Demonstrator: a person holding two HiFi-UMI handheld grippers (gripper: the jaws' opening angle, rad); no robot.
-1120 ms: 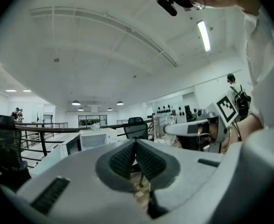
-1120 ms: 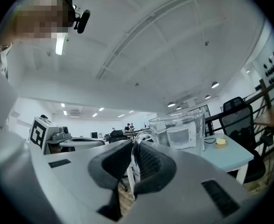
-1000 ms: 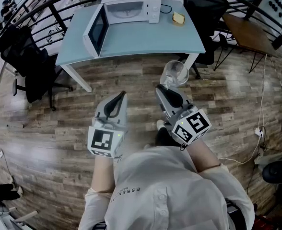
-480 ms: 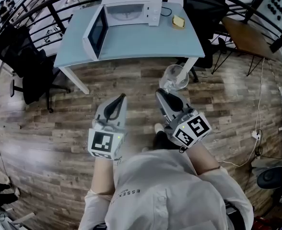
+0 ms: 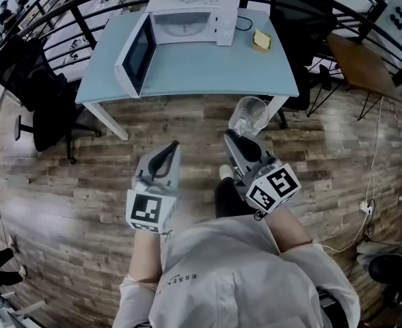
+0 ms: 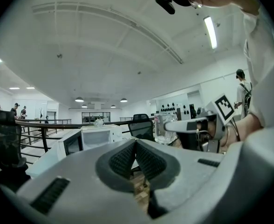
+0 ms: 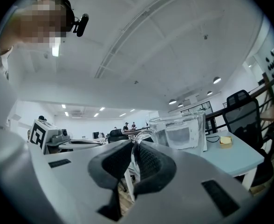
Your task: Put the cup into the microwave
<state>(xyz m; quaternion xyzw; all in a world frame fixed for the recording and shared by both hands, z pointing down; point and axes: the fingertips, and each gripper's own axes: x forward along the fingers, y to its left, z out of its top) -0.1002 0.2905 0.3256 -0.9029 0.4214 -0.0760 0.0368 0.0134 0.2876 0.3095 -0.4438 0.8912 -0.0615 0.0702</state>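
So the glass cup (image 5: pixel 249 115) is pinched by its handle in the right gripper (image 5: pixel 236 134), jaws nearly together on it, out over the floor (image 5: pixel 78 169) short of the table (image 5: pixel 208 70), the left gripper (image 5: pixel 165 149) is closed on nothing, and the microwave (image 5: pixel 187 16) door's open, so I'd say pickup's done and only the placing is left.

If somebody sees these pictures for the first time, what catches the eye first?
First, the clear glass cup, held by its handle in the right gripper above the wooden floor. Then the white microwave on the pale blue table ahead, its door swung open. The left gripper, alongside, is shut and empty.
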